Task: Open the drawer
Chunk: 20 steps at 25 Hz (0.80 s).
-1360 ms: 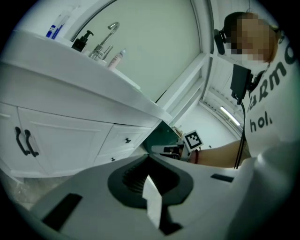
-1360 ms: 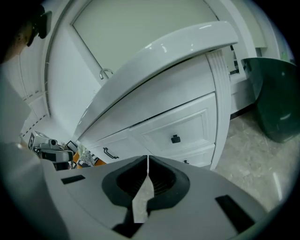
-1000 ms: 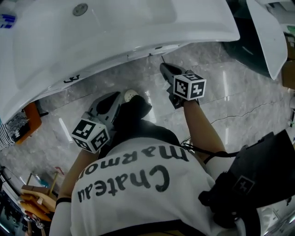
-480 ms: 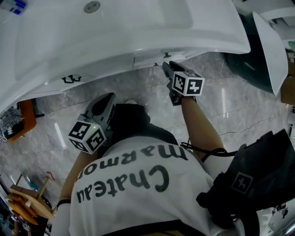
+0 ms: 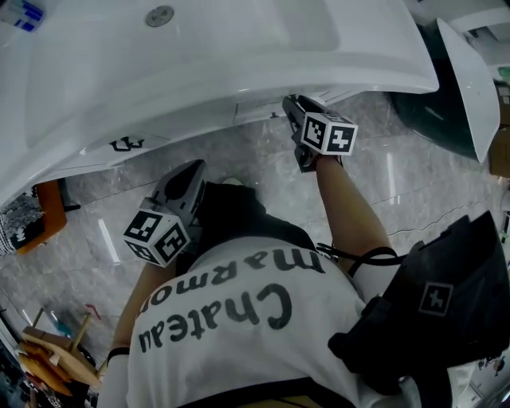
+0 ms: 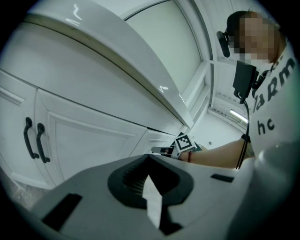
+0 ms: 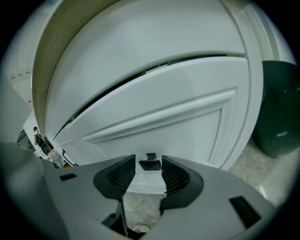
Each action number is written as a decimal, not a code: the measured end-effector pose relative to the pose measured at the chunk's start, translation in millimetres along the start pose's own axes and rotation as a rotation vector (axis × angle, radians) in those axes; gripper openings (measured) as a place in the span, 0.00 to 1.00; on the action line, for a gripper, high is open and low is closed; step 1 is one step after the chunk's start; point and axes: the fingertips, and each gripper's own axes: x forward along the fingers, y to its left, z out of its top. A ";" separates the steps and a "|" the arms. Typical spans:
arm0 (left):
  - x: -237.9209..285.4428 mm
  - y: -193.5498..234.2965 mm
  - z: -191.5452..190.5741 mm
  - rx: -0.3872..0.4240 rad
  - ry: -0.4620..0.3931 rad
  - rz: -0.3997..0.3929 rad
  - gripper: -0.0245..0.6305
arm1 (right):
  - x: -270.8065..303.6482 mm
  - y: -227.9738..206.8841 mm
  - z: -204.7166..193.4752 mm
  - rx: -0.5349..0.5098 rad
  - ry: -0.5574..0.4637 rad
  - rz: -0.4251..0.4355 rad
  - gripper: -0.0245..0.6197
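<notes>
While the person in the white printed shirt (image 5: 239, 335) leans over the white vanity, the right gripper (image 5: 291, 103) is stretched forward under the front lip of the basin countertop (image 5: 199, 56), its marker cube (image 5: 329, 134) facing up. Seen along its own jaws, the right gripper (image 7: 149, 171) is spread, and the small dark drawer handle (image 7: 150, 164) sits between the two ribbed pads, nearly filling the gap. A thin sliver of white shows on the handle's left side, and contact cannot be told. That handle is fixed low on the white panelled drawer front (image 7: 164, 117), which stands just below the countertop at the vanity's right end, with a thin dark seam running along its top edge. A dark green bin (image 7: 279, 117) stands on the floor just to the right of the cabinet. The left gripper (image 5: 190, 171) hangs lower and nearer the person's body, well apart from the cabinet, over the grey marbled floor (image 5: 414, 183). In its own view the left gripper (image 6: 147, 176) has its pads pressed together with nothing held. Beyond it are the cabinet doors with a pair of dark curved door handles (image 6: 35, 140). The basin's round drain (image 5: 159, 15) shows at the top of the head view.
</notes>
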 end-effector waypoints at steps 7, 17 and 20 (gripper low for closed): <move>2.5 3.9 3.0 0.000 -0.016 -0.002 0.03 | 7.0 -5.1 -2.4 -0.015 0.028 -0.035 0.28; -0.9 -2.7 11.2 0.028 -0.026 0.036 0.03 | 5.8 -6.3 -2.8 -0.022 0.058 -0.030 0.27; -10.9 -9.3 15.3 0.020 -0.008 0.049 0.03 | 3.9 -6.3 -4.0 -0.012 0.073 -0.033 0.26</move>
